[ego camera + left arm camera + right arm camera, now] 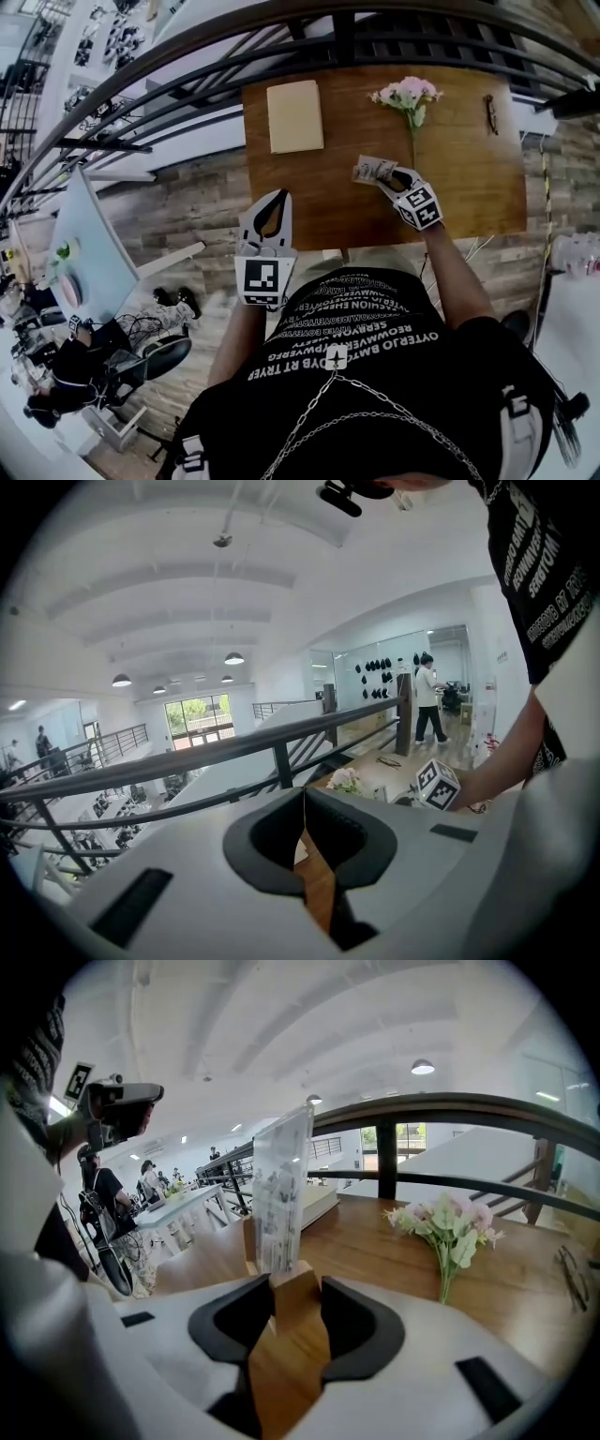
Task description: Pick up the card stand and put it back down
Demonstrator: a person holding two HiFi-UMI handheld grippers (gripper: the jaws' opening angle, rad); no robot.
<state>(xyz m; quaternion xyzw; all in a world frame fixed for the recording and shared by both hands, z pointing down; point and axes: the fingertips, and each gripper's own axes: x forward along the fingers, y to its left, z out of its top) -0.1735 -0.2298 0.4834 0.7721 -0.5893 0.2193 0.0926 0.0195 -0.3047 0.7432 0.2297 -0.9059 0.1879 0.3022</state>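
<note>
The card stand (pixel 281 1194) is a clear upright panel with a printed card, set in a small wooden block. It stands upright, and my right gripper (pixel 298 1299) is shut on the block, with both pads against its sides. In the head view the card stand (pixel 373 170) is near the middle of the wooden table (pixel 469 178), at the tip of the right gripper (pixel 386 176). Whether the block touches the tabletop is unclear. My left gripper (pixel 277 195) hangs at the table's near edge, shut and holding nothing; its jaws (pixel 303 799) meet.
A bunch of pink flowers (pixel 408 94) lies at the back of the table, right of the stand. A cream book (pixel 294 115) lies at the back left and a pair of glasses (pixel 489 112) at the far right. A dark railing (pixel 187 84) runs behind the table.
</note>
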